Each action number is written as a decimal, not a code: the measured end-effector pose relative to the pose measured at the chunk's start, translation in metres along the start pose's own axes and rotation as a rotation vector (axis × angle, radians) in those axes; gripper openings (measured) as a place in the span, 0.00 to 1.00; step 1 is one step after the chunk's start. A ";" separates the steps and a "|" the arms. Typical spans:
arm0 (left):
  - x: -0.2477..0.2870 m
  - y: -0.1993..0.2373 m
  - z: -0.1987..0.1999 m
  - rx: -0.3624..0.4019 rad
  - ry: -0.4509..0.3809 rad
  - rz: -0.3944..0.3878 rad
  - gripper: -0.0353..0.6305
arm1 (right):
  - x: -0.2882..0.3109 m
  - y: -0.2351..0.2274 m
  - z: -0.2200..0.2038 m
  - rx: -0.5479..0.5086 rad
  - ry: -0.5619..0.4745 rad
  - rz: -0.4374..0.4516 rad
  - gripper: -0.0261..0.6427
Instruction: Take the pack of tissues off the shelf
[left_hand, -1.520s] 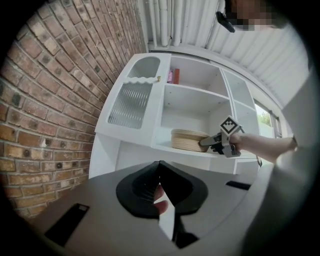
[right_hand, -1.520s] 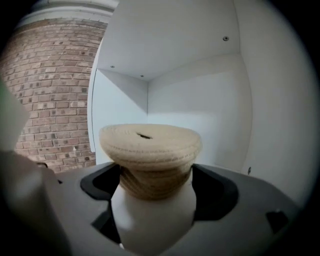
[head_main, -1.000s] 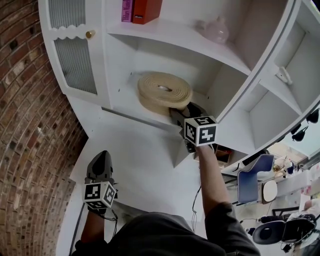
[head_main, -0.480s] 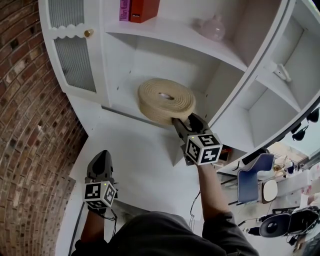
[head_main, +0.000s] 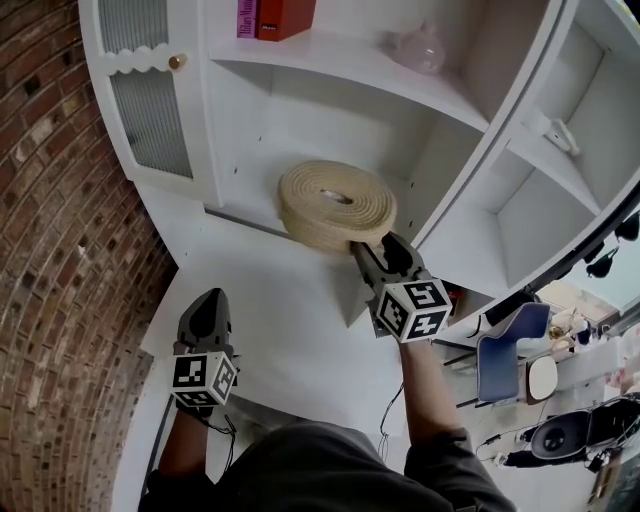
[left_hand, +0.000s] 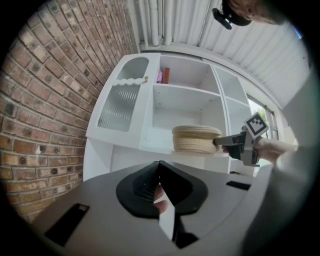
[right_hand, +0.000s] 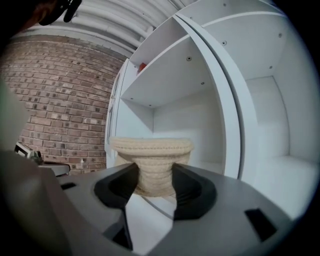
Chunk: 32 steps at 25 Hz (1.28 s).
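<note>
The pack of tissues, a round beige woven roll, is lying at the front edge of the lower open shelf of the white cabinet. The right gripper is reaching level toward that shelf; its jaws have just been closing and are now squeezing the roll's near side between them. The left gripper is hanging below the cabinet's ribbed door, well apart from the pack, with its jaws pressed together and holding nothing.
</note>
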<state>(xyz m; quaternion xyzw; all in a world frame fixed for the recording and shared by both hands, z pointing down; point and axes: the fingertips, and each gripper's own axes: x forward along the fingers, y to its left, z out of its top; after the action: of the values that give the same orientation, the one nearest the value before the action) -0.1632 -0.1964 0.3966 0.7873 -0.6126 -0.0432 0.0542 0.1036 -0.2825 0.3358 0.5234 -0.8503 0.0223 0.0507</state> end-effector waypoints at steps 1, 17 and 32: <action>0.002 -0.003 0.003 0.007 -0.006 -0.006 0.06 | -0.001 0.000 -0.001 -0.001 -0.004 -0.004 0.36; 0.024 -0.023 -0.003 0.021 0.015 -0.041 0.06 | 0.020 -0.001 -0.008 0.023 0.096 0.071 0.69; 0.042 -0.016 -0.005 0.019 0.021 -0.050 0.06 | 0.029 -0.001 -0.005 0.009 0.121 0.104 0.53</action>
<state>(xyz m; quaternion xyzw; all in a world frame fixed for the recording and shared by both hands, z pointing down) -0.1367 -0.2330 0.3990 0.8033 -0.5925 -0.0305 0.0521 0.0915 -0.3083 0.3440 0.4764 -0.8716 0.0605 0.0985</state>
